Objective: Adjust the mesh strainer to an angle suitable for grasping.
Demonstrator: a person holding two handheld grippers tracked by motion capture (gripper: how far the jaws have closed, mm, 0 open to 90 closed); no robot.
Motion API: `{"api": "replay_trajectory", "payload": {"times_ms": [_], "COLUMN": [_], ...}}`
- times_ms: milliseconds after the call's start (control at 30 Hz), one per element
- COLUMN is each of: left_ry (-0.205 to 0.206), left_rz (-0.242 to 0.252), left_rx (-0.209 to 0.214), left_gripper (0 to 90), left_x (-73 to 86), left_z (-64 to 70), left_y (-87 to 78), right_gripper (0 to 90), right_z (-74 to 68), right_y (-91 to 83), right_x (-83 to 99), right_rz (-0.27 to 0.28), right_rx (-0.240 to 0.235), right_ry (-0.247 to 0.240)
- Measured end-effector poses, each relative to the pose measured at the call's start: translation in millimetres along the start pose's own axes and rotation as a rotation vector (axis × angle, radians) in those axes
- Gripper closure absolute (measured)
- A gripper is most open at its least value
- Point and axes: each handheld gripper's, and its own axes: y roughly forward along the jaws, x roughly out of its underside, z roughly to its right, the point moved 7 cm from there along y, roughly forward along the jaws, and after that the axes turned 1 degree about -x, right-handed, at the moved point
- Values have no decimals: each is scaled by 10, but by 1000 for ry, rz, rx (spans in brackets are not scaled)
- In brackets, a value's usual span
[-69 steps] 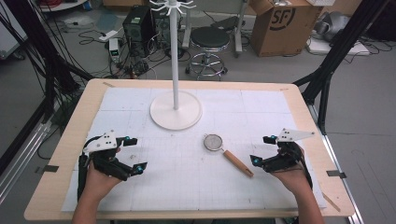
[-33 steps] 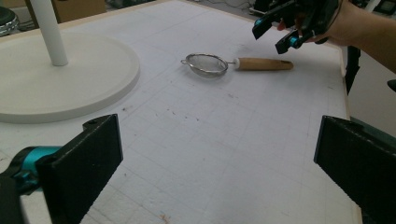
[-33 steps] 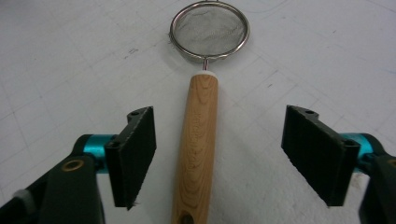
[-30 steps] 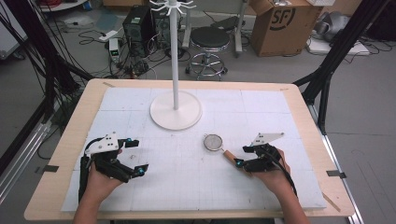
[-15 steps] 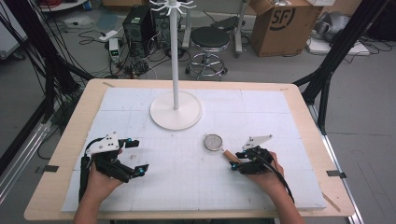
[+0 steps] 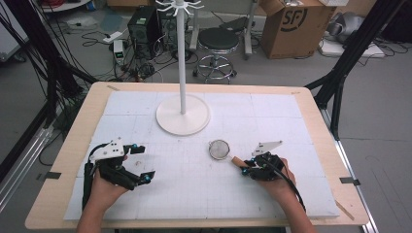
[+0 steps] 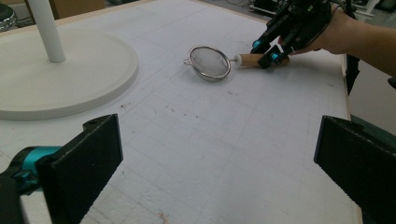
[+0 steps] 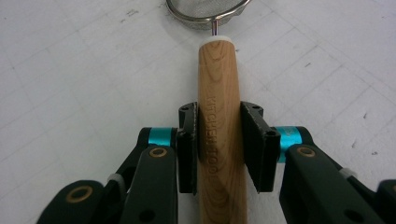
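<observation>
Moved inward since earlier, the right gripper (image 8: 218, 148) now clamps, seemingly firmly, the strainer's wooden handle (image 8: 218, 107); the left gripper (image 6: 134, 163) rests with jaws wide apart.

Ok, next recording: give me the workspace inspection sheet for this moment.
Surface: table under a white gridded mat, lightly scuffed.
Job's things: strainer lying on the mat, its wooden handle between the right gripper's jaws.
Clutter: white stand at the far middle of the mat; nothing else seen.
Grippers: left gripper open, apart from everything; right gripper shut on the handle.
Cables: one trails back from the right gripper along the forearm.
Surroundings: stool, cardboard box, floor electronics with wires.
</observation>
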Motion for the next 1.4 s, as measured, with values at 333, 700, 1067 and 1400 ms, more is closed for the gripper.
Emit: {"api": "replay_trajectory", "payload": {"times_ms": [333, 700, 1067, 1400], "left_ry": [1, 1, 0, -2], "left_rz": [-4, -8, -7, -9], "left_rx": [3, 3, 6, 3], "left_gripper": [17, 17, 17, 17], "left_x": [5, 8, 10, 14], "left_z": [0, 0, 2, 0], "left_y": [11, 13, 10, 22], "right_gripper": [699, 700, 699, 699], "right_z": [-40, -353, -703, -910], "right_y": [-14, 106, 223, 288], "right_x": [-11, -125, -227, -273], "right_rz": [8, -1, -10, 1], "right_rx": [-28, -133, -238, -305], "right_ry": [5, -92, -189, -255]}}
